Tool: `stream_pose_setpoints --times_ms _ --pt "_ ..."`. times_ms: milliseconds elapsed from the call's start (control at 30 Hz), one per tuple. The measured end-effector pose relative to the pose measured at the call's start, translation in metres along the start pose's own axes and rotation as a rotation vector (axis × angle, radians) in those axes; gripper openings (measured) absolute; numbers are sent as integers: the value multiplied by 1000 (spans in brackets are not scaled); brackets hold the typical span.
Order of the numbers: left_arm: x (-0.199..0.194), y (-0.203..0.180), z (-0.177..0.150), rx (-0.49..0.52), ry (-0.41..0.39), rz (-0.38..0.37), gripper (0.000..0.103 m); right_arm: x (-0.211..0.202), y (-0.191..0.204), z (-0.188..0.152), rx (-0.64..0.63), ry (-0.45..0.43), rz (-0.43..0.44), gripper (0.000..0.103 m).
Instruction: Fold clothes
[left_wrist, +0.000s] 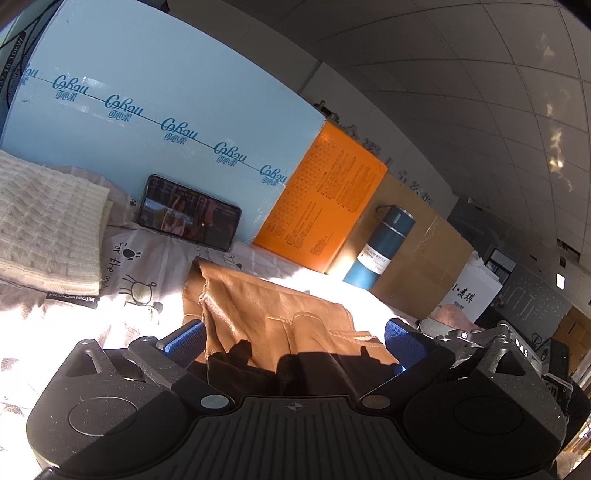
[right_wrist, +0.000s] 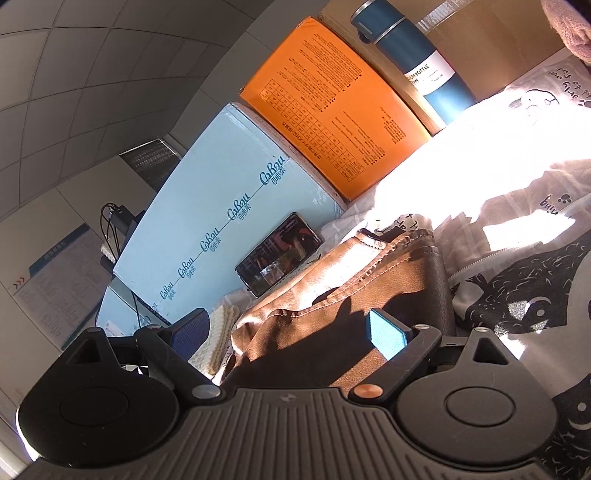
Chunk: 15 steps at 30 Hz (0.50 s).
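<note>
Lying folded on the printed sheet near the phone, the brown garment sits between both released claws, left claw and right claw.

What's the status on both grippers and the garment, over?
Left gripper and right gripper open. Tan leather-look garment lying bunched between the jaws, ungripped. Nothing in the way.
</note>
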<state>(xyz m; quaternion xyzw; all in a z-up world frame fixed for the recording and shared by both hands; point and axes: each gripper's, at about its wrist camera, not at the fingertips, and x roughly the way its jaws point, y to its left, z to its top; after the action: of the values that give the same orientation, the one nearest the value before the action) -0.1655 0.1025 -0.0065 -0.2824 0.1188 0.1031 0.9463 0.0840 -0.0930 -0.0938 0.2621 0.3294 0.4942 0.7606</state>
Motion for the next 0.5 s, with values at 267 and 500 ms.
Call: stream_pose_setpoints --times_ms 267,500 --pt "2 4 -3 21 3 20 103 2 4 -1 -21 -15 -42 92" --pt "13 -18 -16 284 42 100 103 -11 5 1 -74 -121 -146 96"
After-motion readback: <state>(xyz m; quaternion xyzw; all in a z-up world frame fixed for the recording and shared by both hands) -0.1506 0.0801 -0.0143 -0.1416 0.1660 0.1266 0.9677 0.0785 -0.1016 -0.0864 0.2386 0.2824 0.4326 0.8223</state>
